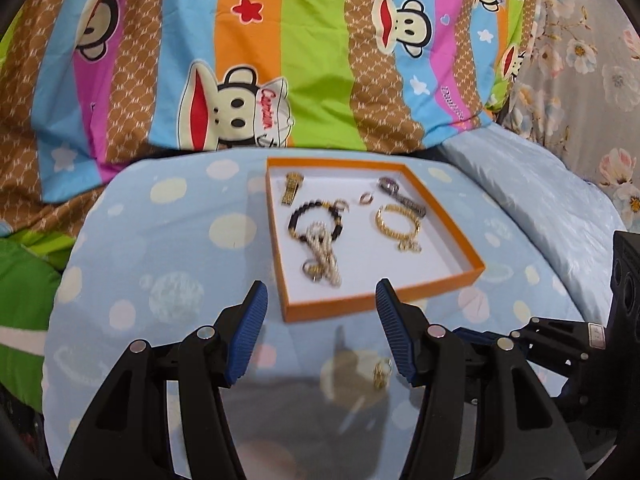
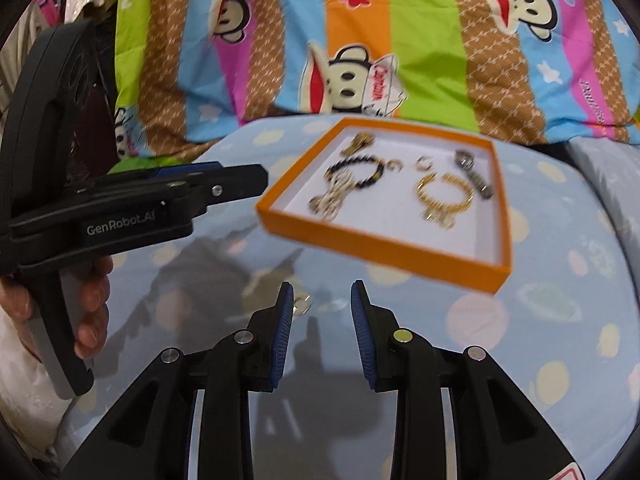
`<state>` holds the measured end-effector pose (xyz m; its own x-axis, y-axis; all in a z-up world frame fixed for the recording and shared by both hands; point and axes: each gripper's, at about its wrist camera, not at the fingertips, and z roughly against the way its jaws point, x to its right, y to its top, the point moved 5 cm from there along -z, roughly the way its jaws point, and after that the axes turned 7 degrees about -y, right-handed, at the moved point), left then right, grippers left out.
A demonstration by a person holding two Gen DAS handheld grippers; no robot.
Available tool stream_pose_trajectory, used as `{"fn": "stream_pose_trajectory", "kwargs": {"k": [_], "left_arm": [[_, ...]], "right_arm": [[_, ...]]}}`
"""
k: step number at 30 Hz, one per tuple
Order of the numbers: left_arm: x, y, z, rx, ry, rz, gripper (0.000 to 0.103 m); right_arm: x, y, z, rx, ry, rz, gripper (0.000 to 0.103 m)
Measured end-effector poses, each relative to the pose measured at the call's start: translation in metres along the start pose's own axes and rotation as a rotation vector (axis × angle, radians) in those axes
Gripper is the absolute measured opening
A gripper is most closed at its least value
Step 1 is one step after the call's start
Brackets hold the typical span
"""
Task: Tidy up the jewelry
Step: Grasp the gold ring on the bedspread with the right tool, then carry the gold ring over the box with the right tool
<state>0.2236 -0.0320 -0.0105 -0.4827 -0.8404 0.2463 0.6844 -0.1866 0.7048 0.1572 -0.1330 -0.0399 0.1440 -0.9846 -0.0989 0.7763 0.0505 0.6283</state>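
Observation:
An orange tray (image 1: 360, 310) (image 2: 380, 244) with a white floor lies on the dotted blue sheet. It holds a black bead bracelet (image 1: 316, 220) (image 2: 356, 172), a pearl strand (image 1: 324, 256), a gold chain bracelet (image 1: 398, 222) (image 2: 444, 196), a watch (image 1: 400, 196) (image 2: 474, 176) and smaller pieces. A small gold ring (image 1: 382, 374) (image 2: 303, 304) lies on the sheet in front of the tray. My left gripper (image 1: 320, 300) is open and empty, just short of the tray's near rim. My right gripper (image 2: 322, 300) hovers partly open over the sheet, with the ring beside its left pad and nothing gripped.
A striped monkey-print quilt (image 1: 320, 60) (image 2: 400, 40) is bunched up behind the tray. Floral fabric (image 1: 580, 80) lies at the right and green cloth (image 1: 24, 292) at the left. A hand (image 2: 92, 312) holds the left gripper's handle (image 2: 140, 220).

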Motion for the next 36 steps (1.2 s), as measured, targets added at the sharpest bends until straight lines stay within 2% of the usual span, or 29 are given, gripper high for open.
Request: {"fn": "stream_pose_trajectory", "kwargs": {"k": [8, 12, 17, 22, 27, 36], "left_arm": [[-0.015, -0.034, -0.004, -0.062, 0.042, 0.031, 0.054], [-0.020, -0.037, -0.007, -0.065, 0.069, 0.038, 0.054], [-0.021, -0.038, -0.009, -0.070, 0.066, 0.035, 0.054], [-0.021, -0.039, -0.011, -0.075, 0.060, 0.039, 0.054], [-0.019, -0.039, -0.012, -0.073, 0.060, 0.034, 0.054], [-0.011, -0.043, -0.019, -0.087, 0.055, 0.006, 0.054]], "right_arm": [[-0.019, -0.010, -0.023, -0.052, -0.004, 0.006, 0.030], [-0.021, -0.006, -0.034, -0.068, -0.009, -0.006, 0.030], [-0.023, -0.004, -0.042, -0.073, -0.032, 0.005, 0.030], [-0.024, -0.003, -0.043, -0.064, -0.063, 0.027, 0.023], [-0.019, -0.002, -0.043, -0.061, -0.075, 0.022, 0.012], [-0.015, -0.002, -0.042, -0.051, -0.085, 0.004, 0.011]]}}
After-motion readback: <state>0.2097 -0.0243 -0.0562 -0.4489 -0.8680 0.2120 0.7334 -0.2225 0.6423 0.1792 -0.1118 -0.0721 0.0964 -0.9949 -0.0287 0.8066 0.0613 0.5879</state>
